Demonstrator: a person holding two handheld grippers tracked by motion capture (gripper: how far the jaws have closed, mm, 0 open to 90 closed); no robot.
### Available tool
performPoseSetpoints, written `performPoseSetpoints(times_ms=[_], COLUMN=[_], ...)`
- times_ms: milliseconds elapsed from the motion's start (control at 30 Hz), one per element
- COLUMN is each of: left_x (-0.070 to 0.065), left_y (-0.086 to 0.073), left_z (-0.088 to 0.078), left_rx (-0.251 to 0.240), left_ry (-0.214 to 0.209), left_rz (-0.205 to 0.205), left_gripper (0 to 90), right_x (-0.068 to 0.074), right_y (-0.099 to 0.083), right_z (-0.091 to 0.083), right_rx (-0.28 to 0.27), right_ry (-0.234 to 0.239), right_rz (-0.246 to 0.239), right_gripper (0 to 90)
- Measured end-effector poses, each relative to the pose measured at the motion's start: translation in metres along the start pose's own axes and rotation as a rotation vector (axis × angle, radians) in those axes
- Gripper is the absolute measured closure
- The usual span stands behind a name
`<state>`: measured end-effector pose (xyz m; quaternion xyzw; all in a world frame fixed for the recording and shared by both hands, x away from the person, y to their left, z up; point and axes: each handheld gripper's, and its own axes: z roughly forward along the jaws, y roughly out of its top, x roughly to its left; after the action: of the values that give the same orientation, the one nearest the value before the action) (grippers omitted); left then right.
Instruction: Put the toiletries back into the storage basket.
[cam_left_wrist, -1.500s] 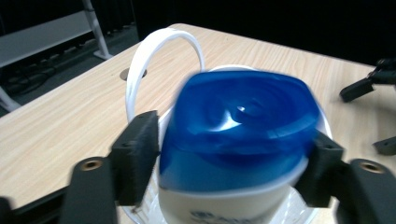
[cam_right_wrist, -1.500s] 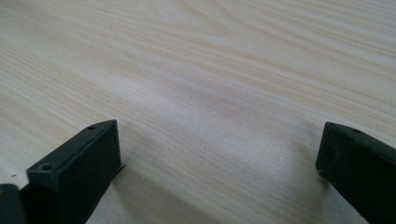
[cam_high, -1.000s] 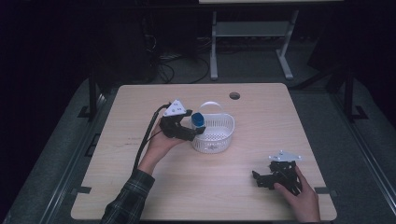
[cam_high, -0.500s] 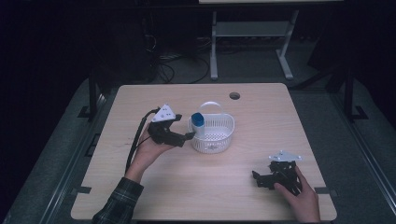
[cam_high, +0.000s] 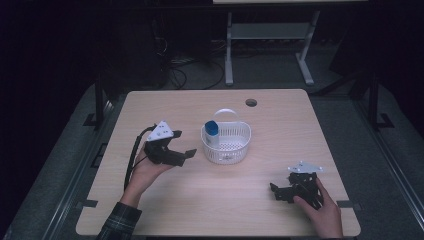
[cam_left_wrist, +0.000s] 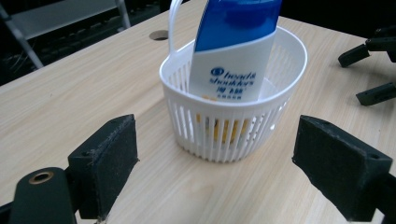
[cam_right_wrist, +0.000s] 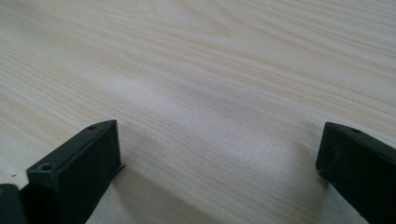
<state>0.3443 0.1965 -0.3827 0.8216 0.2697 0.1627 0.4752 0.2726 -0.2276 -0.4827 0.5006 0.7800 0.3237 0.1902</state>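
- The left gripper (cam_high: 182, 144) hovers just left of the white slotted plastic basket (cam_high: 227, 150), its jaws spread wide with nothing between them.
- A blue-capped white shampoo bottle (cam_left_wrist: 236, 51) stands tilted inside the basket, leaning against its rim.
- The right gripper (cam_high: 276, 191) rests near the front right corner of the pale wooden table (cam_high: 200, 200), well apart from the basket, its jaws also wide apart and holding nothing.

Basket (cam_high: 227, 145) w/ bottle (cam_high: 211, 131) blocks mid-table (cam_high: 200, 200); bare wood elsewhere.
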Motion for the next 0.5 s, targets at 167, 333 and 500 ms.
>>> performPoseSetpoints(times_ms=[167,333,500], left_x=[-0.001,-0.003,-0.005], left_y=[-0.013,-0.03,-0.048], left_z=[-0.012,-0.023,-0.035], left_rx=[0.002,0.004,0.028], left_ry=[0.028,0.05,0.07], left_rz=[-0.007,-0.022,-0.03], left_gripper=[13.0,13.0,13.0], right_x=[0.0,0.0,0.0], right_y=[0.0,0.0,0.0], right_z=[0.0,0.0,0.0], right_rx=[0.0,0.0,0.0], right_ry=[-0.001,-0.001,-0.001], right_rz=[0.0,0.0,0.0], right_gripper=[0.0,0.0,0.0])
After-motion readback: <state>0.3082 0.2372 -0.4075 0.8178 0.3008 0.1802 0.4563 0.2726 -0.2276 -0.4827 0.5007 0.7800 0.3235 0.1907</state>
